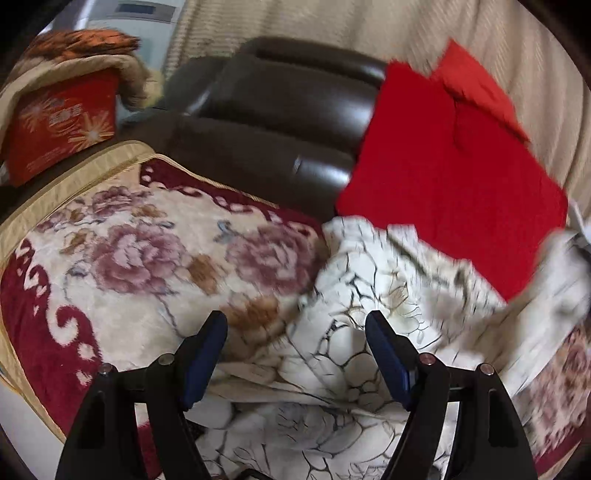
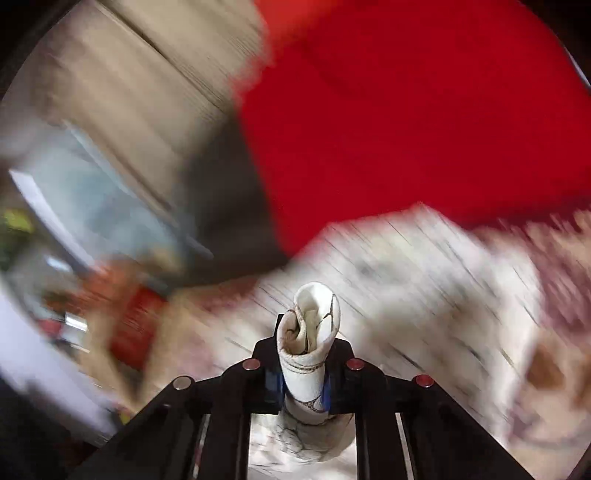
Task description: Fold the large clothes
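Note:
A white garment with a dark cracked-line and flower print lies crumpled on a floral blanket. My left gripper hovers open over the garment's near part, its blue pads wide apart with cloth below them but not pinched. My right gripper is shut on a bunched roll of the same white garment, which sticks up between its fingers. The rest of the garment trails away blurred behind it.
A red cushion leans against a dark brown leather sofa back. A red box under a folded blanket sits at the far left. Beige curtains hang behind. The right wrist view is heavily blurred; the red cushion fills its top.

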Demonstrator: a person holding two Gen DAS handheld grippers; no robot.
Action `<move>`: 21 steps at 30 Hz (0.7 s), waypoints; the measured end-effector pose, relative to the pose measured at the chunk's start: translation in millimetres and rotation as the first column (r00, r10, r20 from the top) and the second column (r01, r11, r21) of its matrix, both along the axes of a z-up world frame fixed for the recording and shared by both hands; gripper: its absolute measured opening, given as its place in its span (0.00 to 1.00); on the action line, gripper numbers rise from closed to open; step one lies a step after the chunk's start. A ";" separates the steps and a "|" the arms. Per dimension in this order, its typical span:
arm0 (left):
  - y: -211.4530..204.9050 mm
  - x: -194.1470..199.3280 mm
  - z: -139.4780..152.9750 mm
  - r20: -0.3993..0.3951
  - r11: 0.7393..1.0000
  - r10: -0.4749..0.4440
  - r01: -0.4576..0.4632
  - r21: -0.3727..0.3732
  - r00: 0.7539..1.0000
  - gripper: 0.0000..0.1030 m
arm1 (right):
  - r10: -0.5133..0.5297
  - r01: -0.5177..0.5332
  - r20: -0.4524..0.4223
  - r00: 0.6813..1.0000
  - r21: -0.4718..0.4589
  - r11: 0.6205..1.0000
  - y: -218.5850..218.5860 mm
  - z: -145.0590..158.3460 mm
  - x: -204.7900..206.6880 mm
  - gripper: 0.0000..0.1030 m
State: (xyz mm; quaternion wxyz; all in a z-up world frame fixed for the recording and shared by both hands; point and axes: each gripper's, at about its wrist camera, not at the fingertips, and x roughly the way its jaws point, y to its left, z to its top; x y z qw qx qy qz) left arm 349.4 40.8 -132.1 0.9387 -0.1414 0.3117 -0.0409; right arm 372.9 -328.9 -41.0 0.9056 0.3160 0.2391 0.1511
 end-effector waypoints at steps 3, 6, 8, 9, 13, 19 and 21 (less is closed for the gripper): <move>10.5 -1.8 2.7 0.021 0.999 0.037 -0.036 -0.035 0.999 0.75 | -0.062 0.075 0.280 0.958 -0.035 0.997 -11.9 27.2 -44.0 0.14; 10.7 2.1 -2.7 -0.018 0.998 0.030 -0.031 -0.048 0.999 0.75 | -0.133 0.183 0.274 0.952 -0.165 0.969 -33.7 -1.3 -54.3 0.22; 7.0 3.7 -6.7 -0.043 0.999 0.006 -0.009 -0.050 0.999 0.75 | -0.193 0.204 0.079 0.978 -0.173 0.964 -63.1 -37.8 -51.5 0.23; 4.9 3.8 -7.4 -0.047 0.999 -0.001 -0.001 -0.044 0.999 0.75 | -0.226 0.223 -0.020 0.974 -0.113 0.968 -84.2 -58.2 -55.6 0.23; -1.9 2.6 -4.2 -0.027 0.999 -0.006 0.005 -0.033 1.000 0.75 | -0.351 0.360 -0.122 0.928 0.058 0.931 -132.2 -84.9 -95.3 0.25; -24.4 10.3 6.0 0.016 1.000 -0.011 0.010 0.012 1.000 0.76 | -0.262 0.260 -0.071 0.962 -0.046 0.965 -86.2 -38.4 -66.4 0.93; -40.0 16.9 3.2 -0.004 0.997 -0.043 0.043 0.065 0.999 0.77 | -0.198 0.175 -0.144 0.970 -0.160 0.972 -52.1 -27.4 -29.4 0.83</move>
